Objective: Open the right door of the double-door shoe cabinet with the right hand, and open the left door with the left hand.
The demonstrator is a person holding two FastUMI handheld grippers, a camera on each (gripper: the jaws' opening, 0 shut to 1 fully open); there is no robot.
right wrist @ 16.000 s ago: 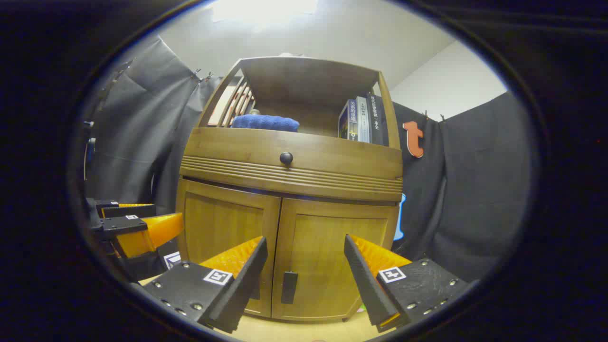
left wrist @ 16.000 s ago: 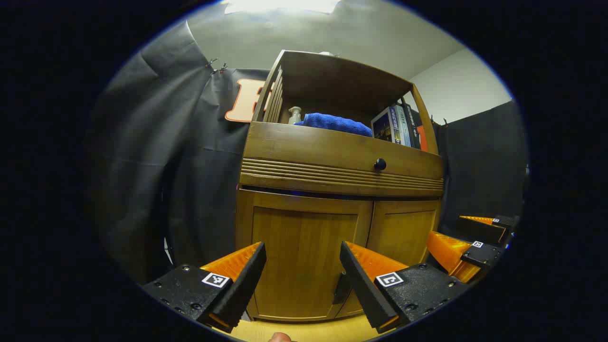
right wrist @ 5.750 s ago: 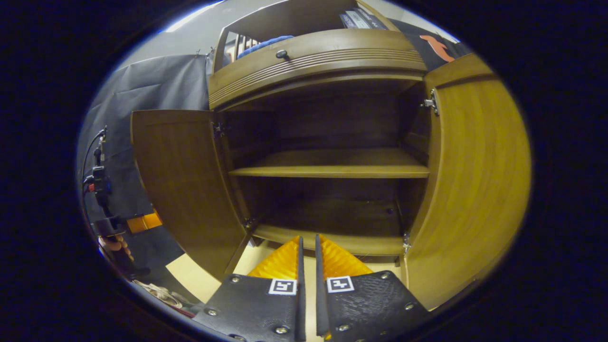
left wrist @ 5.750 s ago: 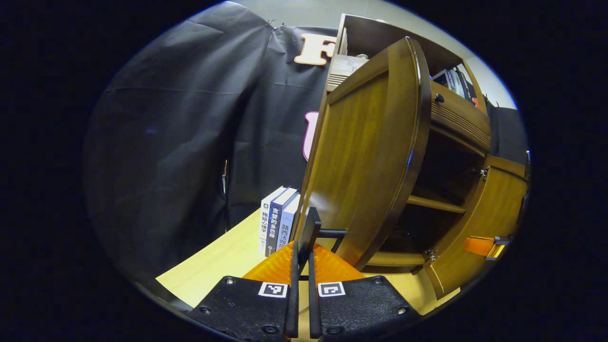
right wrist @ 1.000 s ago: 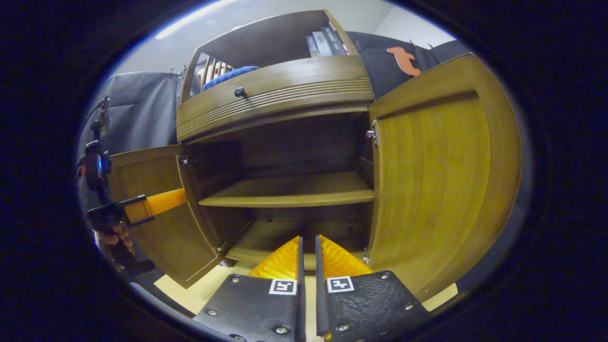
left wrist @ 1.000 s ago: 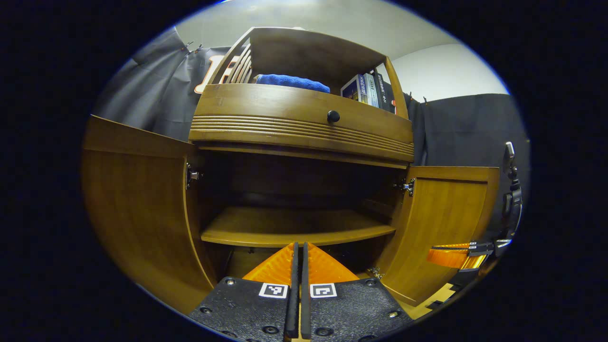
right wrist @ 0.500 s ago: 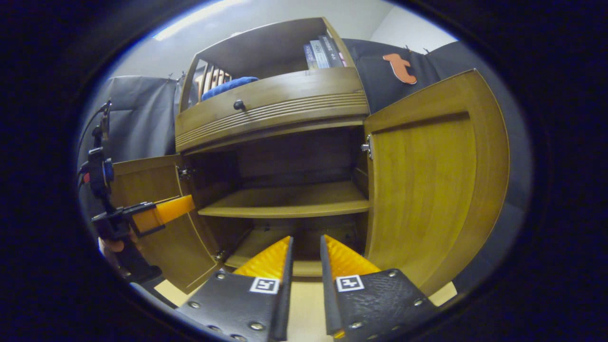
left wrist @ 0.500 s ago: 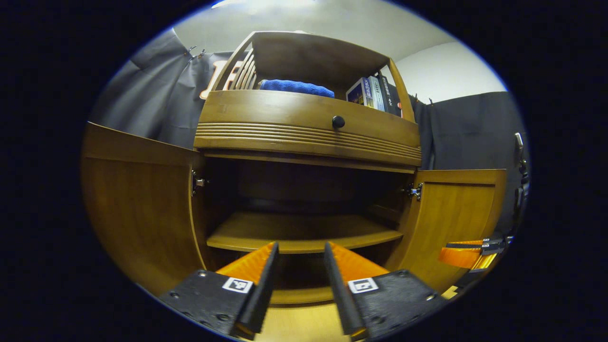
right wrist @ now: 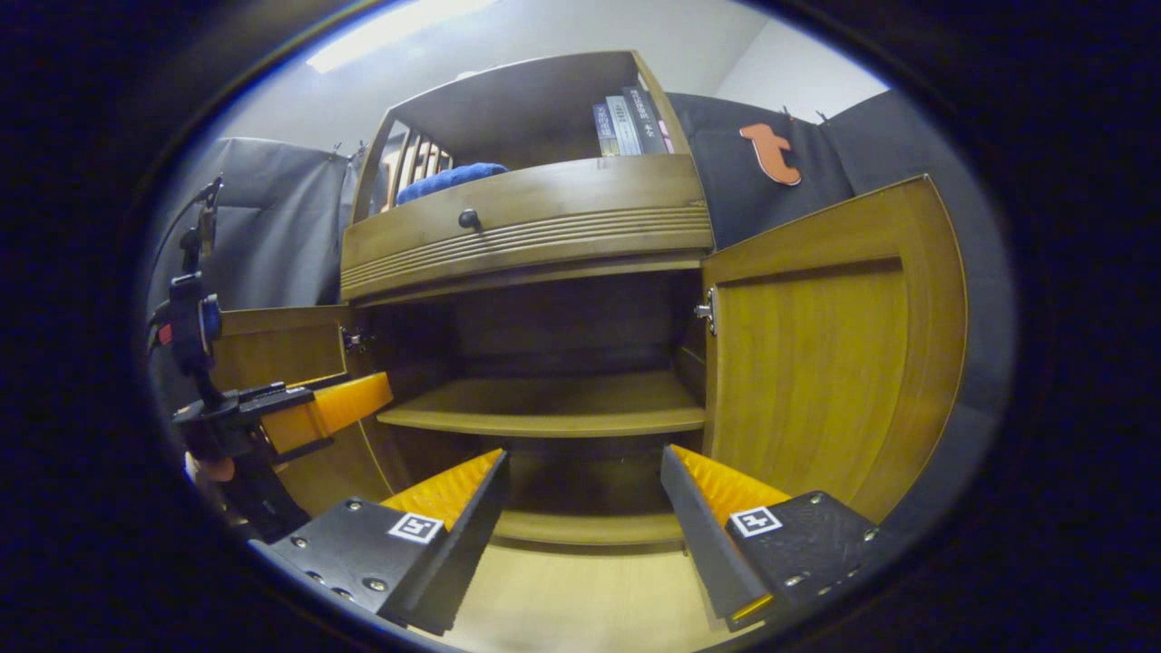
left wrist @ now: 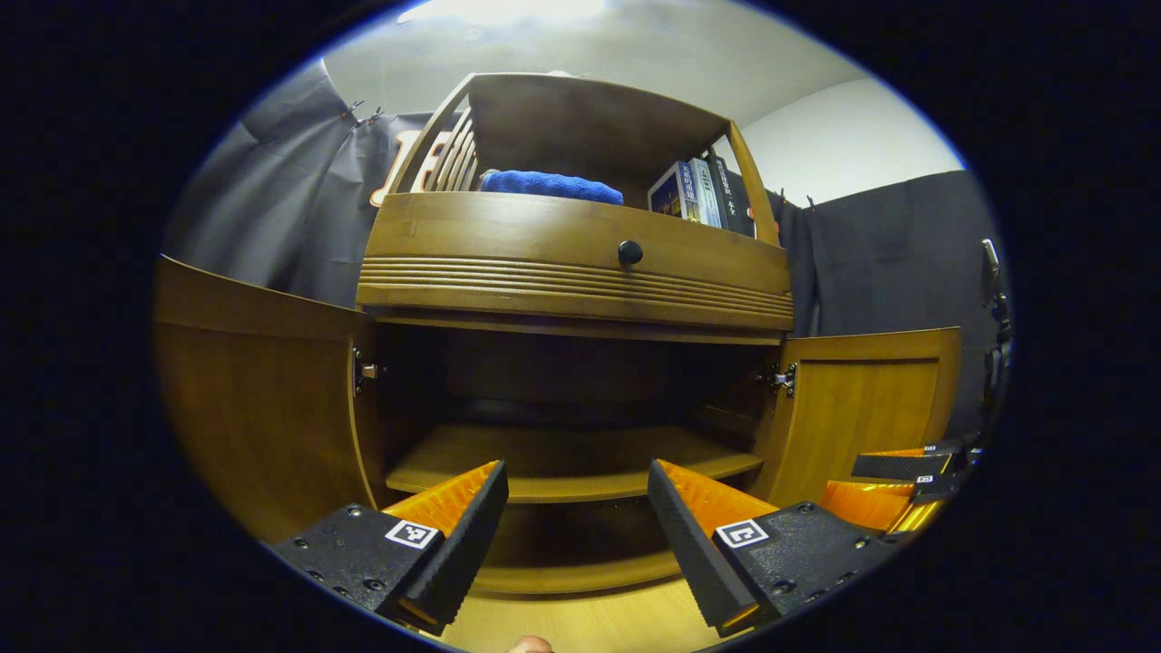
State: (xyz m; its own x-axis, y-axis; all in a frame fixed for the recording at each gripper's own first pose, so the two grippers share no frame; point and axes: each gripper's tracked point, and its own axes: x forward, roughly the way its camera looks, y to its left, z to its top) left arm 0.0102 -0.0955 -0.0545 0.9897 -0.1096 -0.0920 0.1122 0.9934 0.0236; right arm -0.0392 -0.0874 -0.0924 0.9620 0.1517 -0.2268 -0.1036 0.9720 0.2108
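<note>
The wooden shoe cabinet [left wrist: 571,263] stands in front of me with both doors swung wide. Its left door [left wrist: 263,399] hangs out to the left and its right door [left wrist: 862,399] out to the right; the right gripper view shows the same left door [right wrist: 272,349] and right door [right wrist: 825,363]. Inside is a bare middle shelf [left wrist: 562,458] over a dark lower space. My left gripper [left wrist: 576,531] is open, back from the cabinet, holding nothing. My right gripper [right wrist: 585,526] is open too, empty, facing the interior shelf [right wrist: 553,408]. The right gripper [left wrist: 893,485] also shows at the lower right in the left gripper view.
A drawer with a round dark knob [left wrist: 629,252] sits above the doors. On the open top shelf lie a blue towel [left wrist: 549,185] and some upright books [left wrist: 698,192]. A hand holds the left gripper [right wrist: 299,413] in front of the left door. Pale wooden floor [right wrist: 580,599] lies under the fingers.
Both grippers have gone from shut to open over the last second and drawn back a little from the cabinet. Both doors, closed in the earliest frames, stay wide open.
</note>
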